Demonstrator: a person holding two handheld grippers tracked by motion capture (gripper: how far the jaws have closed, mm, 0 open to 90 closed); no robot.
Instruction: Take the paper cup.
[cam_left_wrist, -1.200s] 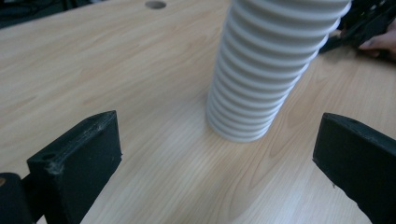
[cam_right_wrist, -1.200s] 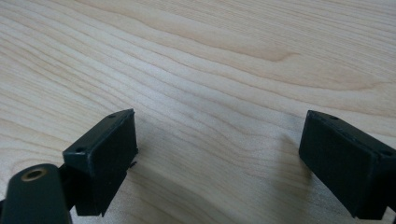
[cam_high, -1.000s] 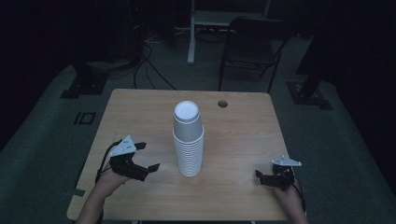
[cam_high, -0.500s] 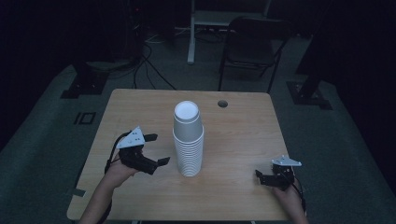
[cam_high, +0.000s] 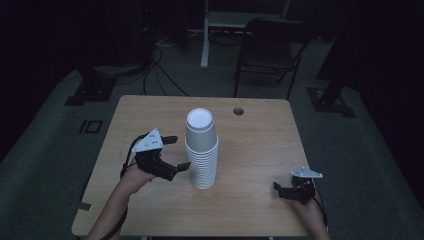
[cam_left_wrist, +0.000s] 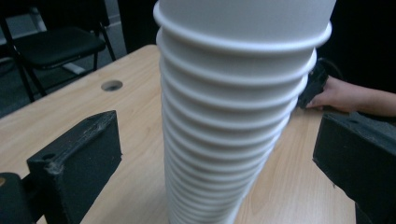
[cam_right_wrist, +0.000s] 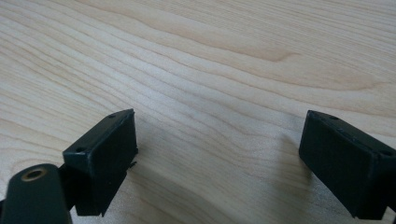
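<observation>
While its jaws stand spread, the left gripper (cam_high: 176, 152) flanks the cup stack (cam_high: 201, 150) untouched.

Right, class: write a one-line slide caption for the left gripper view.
Open left tongs straddle a tall stack of white paper cups on the wooden table.

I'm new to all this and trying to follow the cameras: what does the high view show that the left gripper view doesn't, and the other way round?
High view alone: the left gripper from outside with its grey plate, a chair, and the flat white top of the cup stack.

Left gripper view alone: the stacked cup rims close up, standing between its open jaws, with gaps on both sides.

Both: the stack, the wooden table, its round hole and the other hand.
</observation>
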